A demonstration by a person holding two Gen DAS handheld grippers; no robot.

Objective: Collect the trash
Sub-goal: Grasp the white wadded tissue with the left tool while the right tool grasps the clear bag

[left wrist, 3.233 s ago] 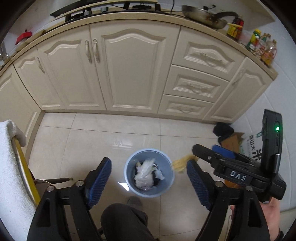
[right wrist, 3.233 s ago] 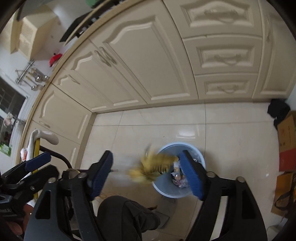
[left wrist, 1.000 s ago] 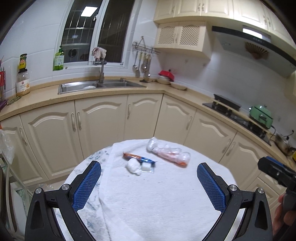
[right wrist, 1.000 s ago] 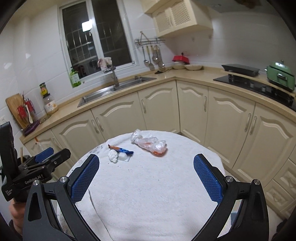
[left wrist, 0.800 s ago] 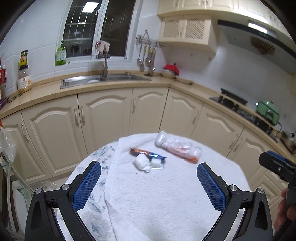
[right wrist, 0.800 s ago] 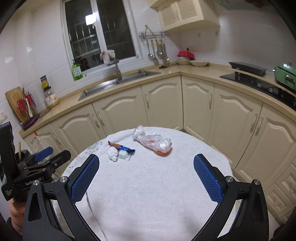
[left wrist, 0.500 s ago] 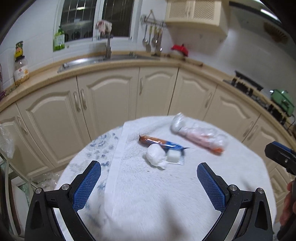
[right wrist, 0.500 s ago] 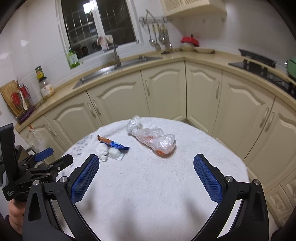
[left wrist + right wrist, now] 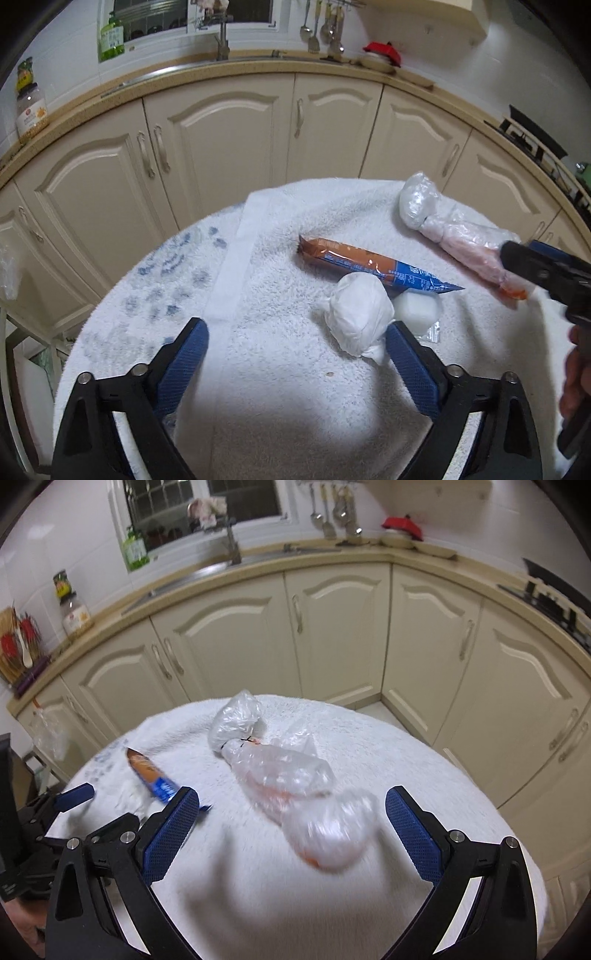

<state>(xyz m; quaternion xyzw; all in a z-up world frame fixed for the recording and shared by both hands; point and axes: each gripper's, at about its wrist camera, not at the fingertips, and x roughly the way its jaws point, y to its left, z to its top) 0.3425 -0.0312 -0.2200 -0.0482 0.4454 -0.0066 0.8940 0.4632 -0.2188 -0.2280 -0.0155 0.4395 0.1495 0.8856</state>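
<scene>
Both tools look alike — the left gripper (image 9: 297, 354) and the right gripper (image 9: 288, 830) have black angular frames, silver screw heads at the joints, and blue finely ribbed pads (image 9: 412, 369) lining each finger's inner face.

No text legible — wrapper (image 9: 373, 266) and jar (image 9: 31, 112) labels blurred

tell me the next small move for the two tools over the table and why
Probably ease the right tool a little further down and forward over the clear plastic bag, then close. Its jaws stand open with the bag's near end just ahead of them, untouched. The left tool, jaws closing on nothing, has the white wad just inside its right pad and could follow.
</scene>
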